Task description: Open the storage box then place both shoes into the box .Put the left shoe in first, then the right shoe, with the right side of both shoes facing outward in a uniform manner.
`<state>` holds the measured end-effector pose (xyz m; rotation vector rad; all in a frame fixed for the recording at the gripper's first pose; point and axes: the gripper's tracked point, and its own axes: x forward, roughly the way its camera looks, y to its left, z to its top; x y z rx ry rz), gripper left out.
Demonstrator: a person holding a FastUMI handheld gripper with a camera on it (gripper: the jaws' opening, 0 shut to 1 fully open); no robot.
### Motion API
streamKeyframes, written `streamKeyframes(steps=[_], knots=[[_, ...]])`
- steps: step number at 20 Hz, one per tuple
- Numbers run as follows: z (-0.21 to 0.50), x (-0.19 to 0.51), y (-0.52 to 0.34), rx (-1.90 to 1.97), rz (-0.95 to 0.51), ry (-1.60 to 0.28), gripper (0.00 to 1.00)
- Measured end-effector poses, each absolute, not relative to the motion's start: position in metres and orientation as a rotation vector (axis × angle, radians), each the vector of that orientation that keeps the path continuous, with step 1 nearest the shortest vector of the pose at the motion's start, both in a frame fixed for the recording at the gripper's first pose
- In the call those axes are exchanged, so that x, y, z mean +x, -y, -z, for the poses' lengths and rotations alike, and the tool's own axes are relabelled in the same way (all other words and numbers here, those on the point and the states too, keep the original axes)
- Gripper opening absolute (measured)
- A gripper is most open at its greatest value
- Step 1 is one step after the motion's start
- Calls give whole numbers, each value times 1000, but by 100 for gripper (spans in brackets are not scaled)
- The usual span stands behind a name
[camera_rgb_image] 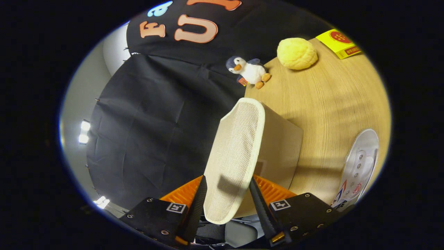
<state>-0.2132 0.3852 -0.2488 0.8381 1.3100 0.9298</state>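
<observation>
Your gripper (227,194) sits at the bottom centre of the frame, and its two fingers are clenched on the beige mesh-fabric lid (236,156) of the storage box, one finger on each side of the panel's lower end. The lid stands lifted, tilted up and away from you toward the middle of the frame. Behind it, just right of centre, you can see the beige fabric storage box (281,149) itself resting on the light wooden desk (333,104).

So you look to be mid-way through the first step: the box is being opened, but the inside is hidden behind the lid, so you cannot tell whether anything lies in it. At the lower right of the frame, a pale grey shoe (360,163) lies on the desk, well apart from the box. Judging by that, at least one shoe is still to go in, and probably both.

A small plush penguin (248,71), a round yellow plush ball (296,53) and a yellow cardboard packet (338,43) sit at the upper right.
</observation>
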Motion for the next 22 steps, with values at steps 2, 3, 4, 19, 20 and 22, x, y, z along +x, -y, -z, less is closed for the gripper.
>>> streamKeyframes(steps=[2,3,4,19,20,22], knots=[[217,-206,-394,844,-978,-1246,67],[206,-201,-401,836,-986,-1213,59],[196,-196,-410,828,-995,-1184,50],[123,-196,-582,719,-1143,-1084,23],[123,-200,-597,709,-1155,-1088,23],[128,-204,-628,678,-1158,-1091,23]])
